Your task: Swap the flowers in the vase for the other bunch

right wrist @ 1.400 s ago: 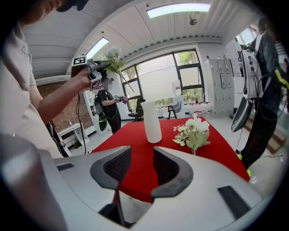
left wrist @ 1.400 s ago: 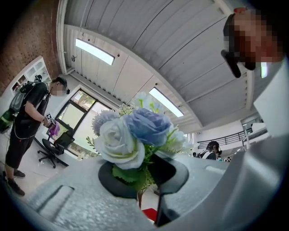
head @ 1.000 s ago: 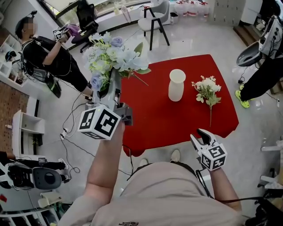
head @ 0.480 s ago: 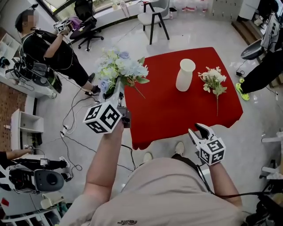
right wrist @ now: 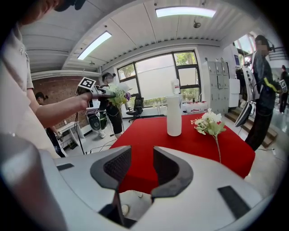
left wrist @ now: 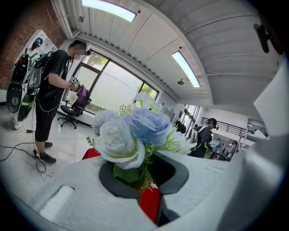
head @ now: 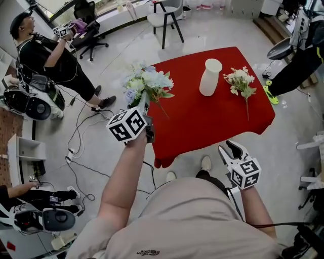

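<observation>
My left gripper (head: 143, 104) is shut on the stems of a blue and white bunch of flowers (head: 147, 82) and holds it over the left edge of the red table (head: 192, 126). In the left gripper view the blooms (left wrist: 128, 133) rise right above the nearly closed jaws of that gripper (left wrist: 145, 182). A white vase (head: 210, 77) stands at the back of the table with nothing showing in its mouth. To its right a bunch of white flowers (head: 241, 83) lies flat. My right gripper (head: 231, 150) hangs open and empty before the table's front edge, and its own view shows the vase (right wrist: 174, 115) and the white bunch (right wrist: 208, 125) ahead.
A person in black (head: 48, 55) stands at the left beside an office chair (head: 88, 28). Cables (head: 81, 146) trail over the floor by the table's left side. A stool (head: 164, 15) stands behind the table, and another person (head: 298, 66) is at the right.
My left gripper has come down with the blue bunch towards the table's left edge. The right gripper keeps near the front edge, still open.
</observation>
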Demonstrator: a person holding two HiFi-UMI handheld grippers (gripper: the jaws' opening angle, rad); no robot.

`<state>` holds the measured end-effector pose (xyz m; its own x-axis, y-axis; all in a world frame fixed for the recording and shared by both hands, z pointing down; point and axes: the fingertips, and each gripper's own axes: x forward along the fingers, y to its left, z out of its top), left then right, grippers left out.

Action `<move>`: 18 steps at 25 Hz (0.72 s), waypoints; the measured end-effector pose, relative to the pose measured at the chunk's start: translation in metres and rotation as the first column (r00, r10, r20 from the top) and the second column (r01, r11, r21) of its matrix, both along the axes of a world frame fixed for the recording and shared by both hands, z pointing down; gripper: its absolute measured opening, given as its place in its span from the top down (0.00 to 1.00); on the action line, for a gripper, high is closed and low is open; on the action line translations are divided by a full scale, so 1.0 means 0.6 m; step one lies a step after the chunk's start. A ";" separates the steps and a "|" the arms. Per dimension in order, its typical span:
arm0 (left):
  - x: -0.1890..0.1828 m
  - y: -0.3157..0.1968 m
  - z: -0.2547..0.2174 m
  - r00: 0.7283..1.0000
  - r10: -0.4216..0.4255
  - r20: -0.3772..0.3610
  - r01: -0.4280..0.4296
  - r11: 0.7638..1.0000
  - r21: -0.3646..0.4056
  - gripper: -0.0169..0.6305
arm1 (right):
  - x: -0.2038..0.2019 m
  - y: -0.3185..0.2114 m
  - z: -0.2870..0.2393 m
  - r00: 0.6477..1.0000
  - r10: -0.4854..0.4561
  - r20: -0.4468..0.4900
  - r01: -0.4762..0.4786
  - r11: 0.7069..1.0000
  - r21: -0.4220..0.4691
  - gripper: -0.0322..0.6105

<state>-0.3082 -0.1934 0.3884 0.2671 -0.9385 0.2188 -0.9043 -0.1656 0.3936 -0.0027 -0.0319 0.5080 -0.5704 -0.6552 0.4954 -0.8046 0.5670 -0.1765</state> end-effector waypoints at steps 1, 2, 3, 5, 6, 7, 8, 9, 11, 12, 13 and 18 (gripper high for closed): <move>0.003 -0.003 0.010 1.000 0.010 -0.003 -0.010 1.000 -0.016 0.88 | 0.001 0.006 0.003 1.000 0.013 0.002 -0.013 1.000 -0.001 0.71; 0.007 -0.006 0.019 1.000 0.021 -0.004 -0.021 0.999 -0.031 0.88 | 0.001 0.012 0.005 1.000 0.026 0.005 -0.026 1.000 -0.003 0.71; 0.010 -0.009 0.027 1.000 0.031 -0.005 -0.031 0.998 -0.046 0.88 | 0.001 0.018 0.007 0.999 0.040 0.008 -0.040 0.999 -0.004 0.71; 0.018 -0.015 0.043 0.999 0.051 -0.010 -0.052 0.996 -0.073 0.88 | 0.002 0.029 0.010 0.998 0.068 0.016 -0.068 0.998 -0.007 0.70; 0.022 -0.019 0.051 0.998 0.060 -0.010 -0.060 0.995 -0.085 0.88 | 0.005 0.034 0.012 0.996 0.082 0.020 -0.082 0.997 -0.008 0.71; 0.025 -0.021 0.061 0.998 0.066 -0.007 -0.067 0.993 -0.100 0.88 | 0.007 0.040 0.014 0.995 0.096 0.023 -0.096 0.995 -0.009 0.71; 0.028 -0.024 0.072 0.997 0.071 -0.003 -0.071 0.990 -0.118 0.88 | 0.009 0.046 0.016 0.994 0.110 0.027 -0.110 0.994 -0.011 0.71; 0.030 -0.027 0.085 0.997 0.076 -0.001 -0.075 0.988 -0.137 0.88 | 0.011 0.051 0.017 0.992 0.123 0.030 -0.123 0.992 -0.012 0.71; 0.038 -0.036 0.108 0.996 0.085 -0.010 -0.086 0.981 -0.176 0.88 | 0.016 0.061 0.018 0.988 0.149 0.034 -0.148 0.989 -0.012 0.71; 0.043 -0.041 0.119 0.996 0.091 -0.015 -0.092 0.977 -0.194 0.88 | 0.020 0.066 0.018 0.986 0.161 0.035 -0.160 0.987 -0.013 0.71; 0.049 -0.045 0.131 0.995 0.096 -0.015 -0.097 0.972 -0.212 0.88 | 0.025 0.070 0.018 0.985 0.172 0.034 -0.172 0.985 -0.015 0.71; 0.066 -0.069 0.189 0.993 0.113 0.025 -0.100 0.950 -0.297 0.88 | 0.048 0.084 0.015 0.976 0.217 0.029 -0.217 0.976 -0.020 0.71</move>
<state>-0.2685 -0.2350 0.5018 0.3468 -0.7973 0.4940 -0.9042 -0.1443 0.4019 0.0262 0.0184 0.5170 -0.4304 -0.7570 0.4917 -0.9023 0.3761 -0.2109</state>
